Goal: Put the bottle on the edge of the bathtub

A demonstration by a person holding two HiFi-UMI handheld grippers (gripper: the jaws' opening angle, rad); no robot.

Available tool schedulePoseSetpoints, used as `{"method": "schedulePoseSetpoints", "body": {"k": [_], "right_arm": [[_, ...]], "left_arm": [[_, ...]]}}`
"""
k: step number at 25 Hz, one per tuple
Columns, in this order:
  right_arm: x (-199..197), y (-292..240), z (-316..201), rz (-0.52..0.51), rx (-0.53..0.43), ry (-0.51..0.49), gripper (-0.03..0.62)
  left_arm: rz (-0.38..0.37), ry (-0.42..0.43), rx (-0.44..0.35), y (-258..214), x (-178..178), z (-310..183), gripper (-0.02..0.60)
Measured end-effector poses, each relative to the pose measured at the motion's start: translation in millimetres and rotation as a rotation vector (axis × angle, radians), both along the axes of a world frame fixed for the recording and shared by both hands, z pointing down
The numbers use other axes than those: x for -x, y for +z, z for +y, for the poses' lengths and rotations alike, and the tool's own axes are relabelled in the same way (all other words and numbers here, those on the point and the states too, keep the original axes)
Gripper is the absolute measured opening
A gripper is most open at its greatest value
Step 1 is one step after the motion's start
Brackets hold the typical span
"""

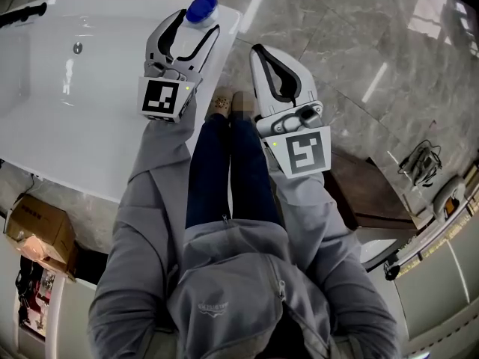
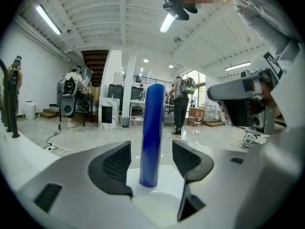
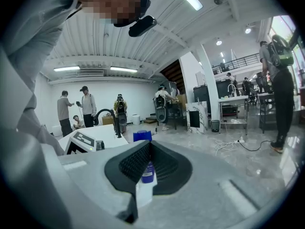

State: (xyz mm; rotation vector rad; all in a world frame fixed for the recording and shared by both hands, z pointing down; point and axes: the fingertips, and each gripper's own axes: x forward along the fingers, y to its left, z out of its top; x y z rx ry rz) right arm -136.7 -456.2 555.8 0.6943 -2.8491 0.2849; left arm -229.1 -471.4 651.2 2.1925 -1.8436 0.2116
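Observation:
A tall blue bottle [image 1: 201, 8] stands upright on the corner of the white bathtub's edge [image 1: 228, 22]. My left gripper [image 1: 198, 21] is open around it. In the left gripper view the bottle [image 2: 152, 132] rises between the two black pads [image 2: 114, 163] with a gap on each side, its base on the white ledge [image 2: 164, 187]. My right gripper [image 1: 260, 51] is shut and empty, held over the floor to the right of the tub. In the right gripper view its gripper [image 3: 149, 146] has the pads together, and the bottle [image 3: 142, 136] shows beyond them.
The tub's basin [image 1: 90, 126] fills the upper left, with a black faucet [image 1: 22, 13] at its far rim. The person's legs [image 1: 224, 170] stand beside the tub on a marble floor. A cardboard box [image 1: 37, 226], a brown wooden block [image 1: 370, 193] and cables [image 1: 419, 159] lie around.

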Motion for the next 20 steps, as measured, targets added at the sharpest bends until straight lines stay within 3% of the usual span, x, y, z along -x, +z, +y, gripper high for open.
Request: {"method": "schedulePoseSetpoints", "body": {"k": [6, 9, 10, 12, 13, 16, 20], "right_arm": [[-10.0, -32.3, 16.0, -0.008, -0.016, 0.02, 0.002], [-19.4, -48.8, 21.7, 0.011, -0.031, 0.028, 0.002], [-22.1, -55.0, 23.3, 0.01, -0.037, 0.032, 0.002], [-25.2, -68.5, 24.7, 0.001, -0.048, 0.043, 0.002], [-26.7, -75.1, 25.2, -0.003, -0.053, 0.05, 0.002], [-37.0, -94.6, 31.8, -0.002, -0.056, 0.072, 0.002], [-47.6, -122.1, 29.8, -0.042, -0.066, 0.093, 0.002]], "left_arm": [[-0.017, -0.021, 0.077, -23.8, -5.8, 37.4, 0.252], [-0.017, -0.037, 0.053, -54.6, -12.4, 49.2, 0.25], [-0.021, -0.047, 0.036, -67.2, -14.1, 51.4, 0.236], [-0.026, -0.072, 0.013, -93.2, -15.6, 54.4, 0.092], [-0.022, -0.078, 0.004, -105.1, -17.7, 56.4, 0.063], [-0.004, -0.075, -0.004, -135.0, -34.6, 69.5, 0.017], [-0.005, -0.055, -0.026, -174.7, -54.2, 75.3, 0.006]]}}
